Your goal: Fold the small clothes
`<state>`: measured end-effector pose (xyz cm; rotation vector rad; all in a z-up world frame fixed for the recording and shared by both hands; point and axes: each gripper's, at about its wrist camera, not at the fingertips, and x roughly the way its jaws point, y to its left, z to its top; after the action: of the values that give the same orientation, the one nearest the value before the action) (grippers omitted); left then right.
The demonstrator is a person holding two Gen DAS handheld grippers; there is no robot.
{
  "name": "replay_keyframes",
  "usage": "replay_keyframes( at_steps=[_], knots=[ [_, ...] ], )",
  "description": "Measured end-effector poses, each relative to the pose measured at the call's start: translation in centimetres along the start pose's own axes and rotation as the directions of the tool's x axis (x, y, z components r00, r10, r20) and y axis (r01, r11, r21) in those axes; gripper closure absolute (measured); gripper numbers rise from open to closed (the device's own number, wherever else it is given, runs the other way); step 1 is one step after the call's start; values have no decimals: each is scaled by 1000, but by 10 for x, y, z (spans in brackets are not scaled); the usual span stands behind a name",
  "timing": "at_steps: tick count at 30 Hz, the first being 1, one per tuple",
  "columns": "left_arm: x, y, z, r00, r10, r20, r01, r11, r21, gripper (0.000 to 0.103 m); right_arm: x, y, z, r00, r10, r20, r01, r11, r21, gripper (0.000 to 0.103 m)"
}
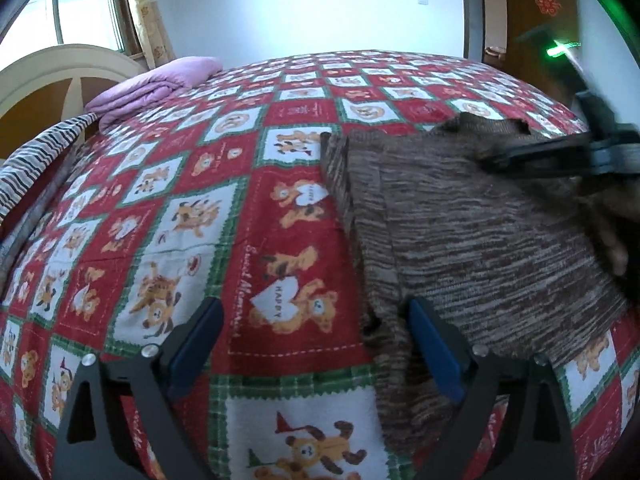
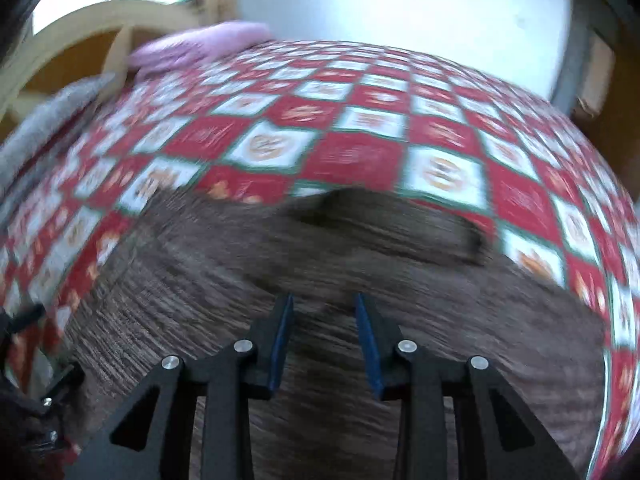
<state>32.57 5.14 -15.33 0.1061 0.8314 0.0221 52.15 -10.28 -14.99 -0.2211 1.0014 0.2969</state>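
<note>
Left wrist view: brown striped knit sweater (image 1: 480, 232) spread flat on the bed, right of centre, one long edge folded over along its left side. Spread beneath it, red, white and green checked bedcover (image 1: 240, 208) with teddy-bear squares. Left gripper (image 1: 316, 344) low over the sweater's near left edge, fingers wide apart, right finger (image 1: 434, 356) over the knit, left finger over bare bedcover, nothing pinched between them. Right gripper (image 1: 560, 152) at the sweater's far right part, blurred, fingers partly apart; cannot tell whether cloth is caught. Further out, folded purple blanket (image 1: 156, 86) by the headboard (image 1: 60, 68), striped cloth (image 1: 36, 160) at the left edge. No containers visible.

Right wrist view, blurred: sweater (image 2: 360, 280) filling the lower half, gripper (image 2: 324, 340) fingers partly apart above it.
</note>
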Motion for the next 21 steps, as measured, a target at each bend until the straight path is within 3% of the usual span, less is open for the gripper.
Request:
replay_keyframes(
  at_steps=[2, 5, 11, 14, 17, 21],
  knots=[
    [0, 3, 0, 1000, -8, -4, 8, 1000, -15, 6, 8, -11, 11, 999, -24, 37, 22, 998, 64, 58],
    [-2, 11, -2, 1000, -21, -4, 21, 998, -62, 4, -4, -34, 10, 997, -6, 74, -10, 977, 215, 55],
    [-3, 24, 3, 997, -83, -6, 82, 989, -120, 4, -50, -20, -37, 994, 26, 106, -34, 996, 82, 55],
    [-3, 27, 12, 996, -90, -11, 88, 989, -121, 4, -75, -9, -67, 991, 57, 121, -64, 997, 51, 48],
    [-1, 28, 29, 999, -41, 12, 42, 997, -66, 4, -92, 12, -87, 987, 96, 131, -99, 995, 12, 47],
    [17, 32, 52, 1000, -30, 6, 30, 999, -44, 4, -107, 60, -106, 983, 131, 125, -118, 987, -111, 47]
  ],
)
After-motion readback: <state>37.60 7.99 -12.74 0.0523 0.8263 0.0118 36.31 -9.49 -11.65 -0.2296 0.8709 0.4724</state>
